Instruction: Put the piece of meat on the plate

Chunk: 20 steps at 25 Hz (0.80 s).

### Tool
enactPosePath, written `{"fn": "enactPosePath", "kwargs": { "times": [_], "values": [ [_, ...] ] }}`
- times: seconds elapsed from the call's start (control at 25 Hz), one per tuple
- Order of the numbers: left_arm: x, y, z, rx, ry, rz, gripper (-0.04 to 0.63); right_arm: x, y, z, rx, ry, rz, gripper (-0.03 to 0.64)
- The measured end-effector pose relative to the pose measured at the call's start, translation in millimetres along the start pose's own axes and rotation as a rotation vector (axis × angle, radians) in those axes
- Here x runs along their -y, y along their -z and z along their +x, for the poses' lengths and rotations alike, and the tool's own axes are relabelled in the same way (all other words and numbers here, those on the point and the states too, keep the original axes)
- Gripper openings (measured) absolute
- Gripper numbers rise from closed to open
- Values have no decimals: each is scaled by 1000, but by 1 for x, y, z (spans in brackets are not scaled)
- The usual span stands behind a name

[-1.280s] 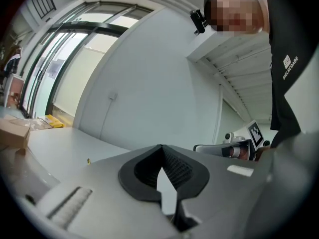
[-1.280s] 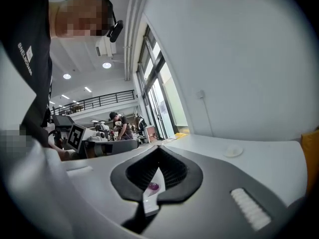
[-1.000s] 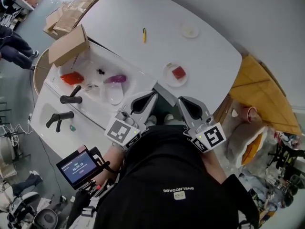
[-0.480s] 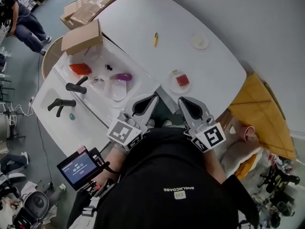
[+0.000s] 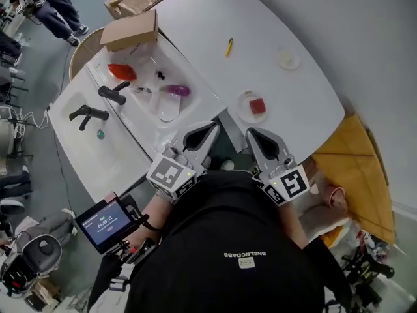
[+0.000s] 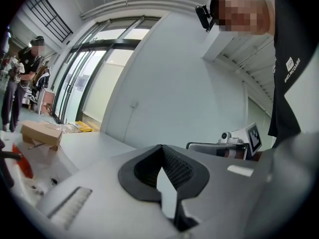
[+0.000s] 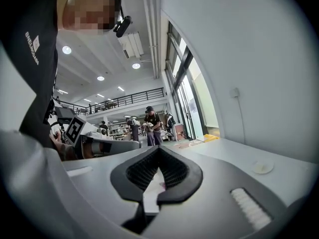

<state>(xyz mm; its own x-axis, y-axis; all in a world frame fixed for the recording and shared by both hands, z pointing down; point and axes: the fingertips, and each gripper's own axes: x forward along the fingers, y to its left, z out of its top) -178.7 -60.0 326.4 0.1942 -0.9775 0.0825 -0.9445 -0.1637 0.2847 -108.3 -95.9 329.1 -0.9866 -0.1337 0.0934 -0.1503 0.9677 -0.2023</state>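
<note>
Both claws are hanging side by side close in front of the person's chest, at the near edge of the white desk (image 5: 273, 18). The left claw (image 5: 212, 128) is pinched shut with nothing in it. The right claw (image 5: 250, 134) is likewise closing tip to tip on nothing.

The piece of meat (image 5: 258, 105) is lying on the plate (image 5: 242, 100), which is sitting near the desk's near edge, just beyond the right claw. Past it the desk top is lying mostly bare. Only a yellow pen (image 5: 229, 47) toward the middle and a small pale dish (image 5: 287, 59) toward the far right are taking up room. The sink unit (image 5: 91, 149) is crowding the desk's left edge, with a cardboard box (image 5: 130, 30) resting at its far end.

Only the head view is showing the meat plainly. The left gripper view is looking past the box toward tall windows. The right gripper view is catching the pale dish and people standing in the hall. A pinkish speck behind that claw's closed tips may be the meat, though it is too small to tell.
</note>
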Motion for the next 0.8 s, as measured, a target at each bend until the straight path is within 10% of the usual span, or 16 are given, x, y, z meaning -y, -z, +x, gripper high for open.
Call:
{"fn": "enactPosePath", "kwargs": {
  "times": [0.8],
  "values": [
    [-22,20,-13,-22,-87,28,15,-6,25,15,-26,-40,44,5]
  ]
}}
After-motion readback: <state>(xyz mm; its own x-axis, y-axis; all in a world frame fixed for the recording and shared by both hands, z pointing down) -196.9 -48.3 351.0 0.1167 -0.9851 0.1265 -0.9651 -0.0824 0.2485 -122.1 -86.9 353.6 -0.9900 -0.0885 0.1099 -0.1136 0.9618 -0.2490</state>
